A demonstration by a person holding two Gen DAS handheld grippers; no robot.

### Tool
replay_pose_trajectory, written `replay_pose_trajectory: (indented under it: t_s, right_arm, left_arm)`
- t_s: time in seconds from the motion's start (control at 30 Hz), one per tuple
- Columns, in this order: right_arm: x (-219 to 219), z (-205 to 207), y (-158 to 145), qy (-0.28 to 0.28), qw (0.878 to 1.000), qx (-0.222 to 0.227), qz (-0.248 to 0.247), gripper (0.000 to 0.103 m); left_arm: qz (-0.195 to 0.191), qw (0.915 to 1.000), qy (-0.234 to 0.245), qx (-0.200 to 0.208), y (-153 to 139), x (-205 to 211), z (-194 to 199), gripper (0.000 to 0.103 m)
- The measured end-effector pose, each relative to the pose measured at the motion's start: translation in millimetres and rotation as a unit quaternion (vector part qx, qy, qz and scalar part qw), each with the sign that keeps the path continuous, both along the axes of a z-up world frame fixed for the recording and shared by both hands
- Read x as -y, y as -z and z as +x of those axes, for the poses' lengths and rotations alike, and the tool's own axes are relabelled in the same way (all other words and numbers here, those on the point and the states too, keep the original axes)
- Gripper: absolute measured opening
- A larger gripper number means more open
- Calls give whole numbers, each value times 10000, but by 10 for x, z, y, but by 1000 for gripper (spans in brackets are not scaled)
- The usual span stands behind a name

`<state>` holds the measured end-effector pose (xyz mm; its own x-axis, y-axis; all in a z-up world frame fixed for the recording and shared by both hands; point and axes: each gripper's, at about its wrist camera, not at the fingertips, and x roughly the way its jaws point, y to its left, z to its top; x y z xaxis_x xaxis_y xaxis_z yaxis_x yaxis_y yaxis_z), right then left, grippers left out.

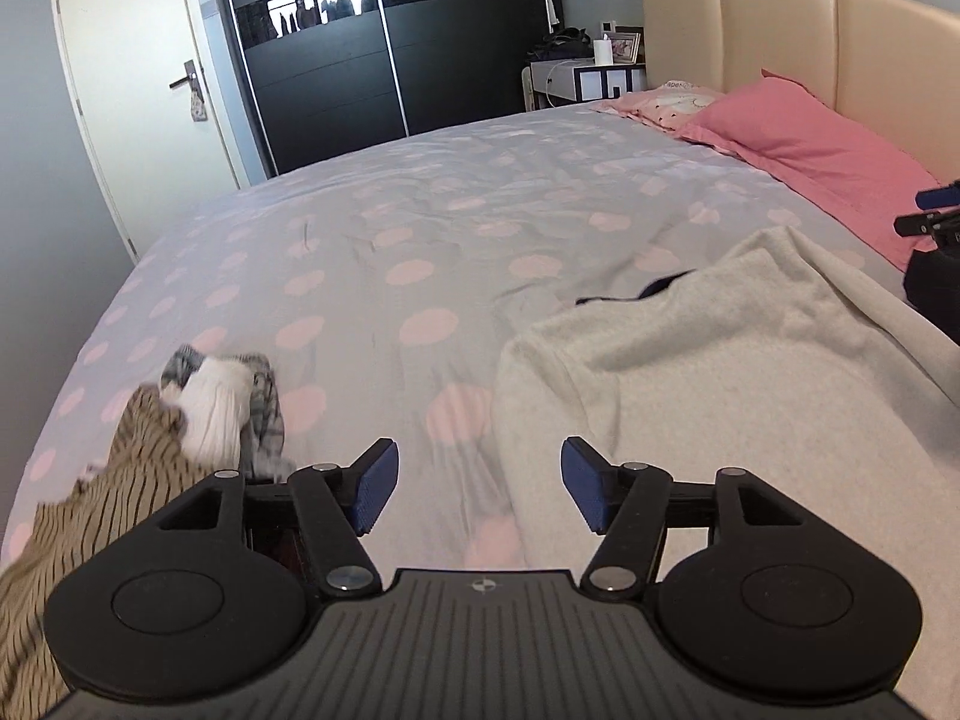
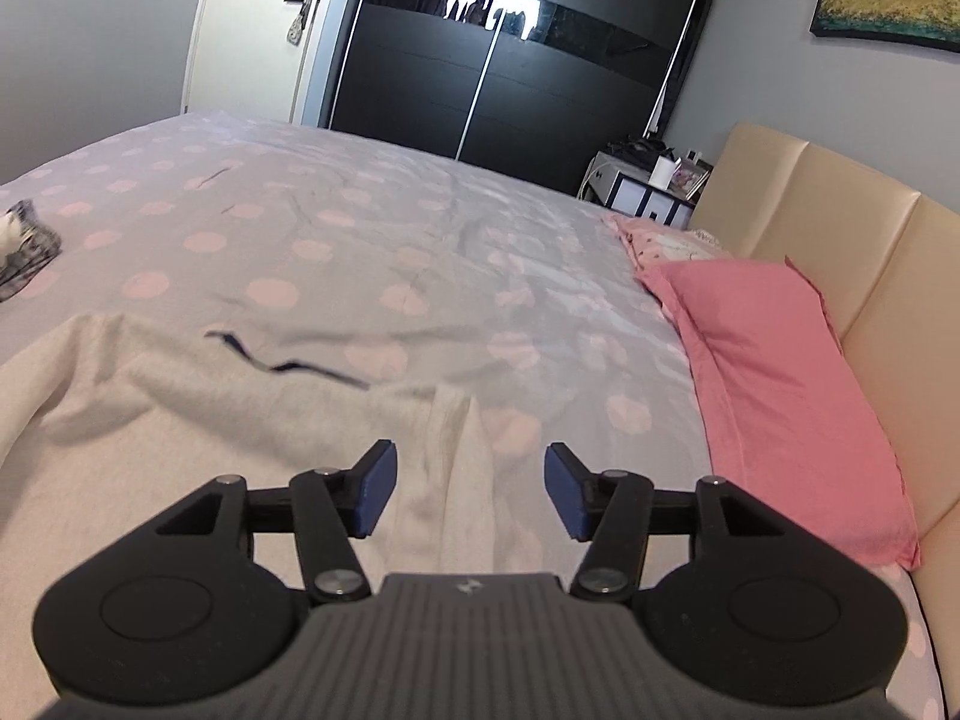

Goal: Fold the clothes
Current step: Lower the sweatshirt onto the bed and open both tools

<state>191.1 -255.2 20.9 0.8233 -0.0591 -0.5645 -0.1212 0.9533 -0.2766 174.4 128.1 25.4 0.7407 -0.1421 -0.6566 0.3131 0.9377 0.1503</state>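
Observation:
A pale grey sweatshirt lies spread on the bed, with a dark neckline trim at its far edge. My left gripper hovers open above the bedspread just left of the garment's edge, nothing between its blue pads. My right gripper stands open over the same sweatshirt, above a fold of its cloth, with the pads apart from it. A small heap of other clothes, tan striped, white and grey plaid, sits at the left. The right gripper's black body shows at the right edge of the left wrist view.
The bed has a grey cover with pink spots. Pink pillows lie against a beige headboard. Behind stand a black wardrobe, a white door and a bedside table.

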Motion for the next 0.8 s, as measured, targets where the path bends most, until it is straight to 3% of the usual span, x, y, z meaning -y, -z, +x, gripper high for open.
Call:
replay_pose_trajectory:
  t_s: [0.23, 0.5, 0.63, 0.8]
  right_arm:
    - [241, -721, 311, 140, 9982, -586, -3, 60]
    - [686, -1362, 677, 781, 9845, -1259, 936, 62]
    - [749, -1586, 835, 913, 9749, -1540, 1320, 63]
    - [640, -1717, 867, 775, 9709, -1633, 1573, 64]
  left_arm:
    - [-541, 9982, -231, -91, 68, -107, -665, 60]
    - [-1154, 9902, -307, -720, 432, -35, -1216, 64]
    - [-1216, 9862, -304, -1080, 611, 81, -1335, 64]
    - [-1153, 9864, -94, -1165, 692, 273, -1419, 65]
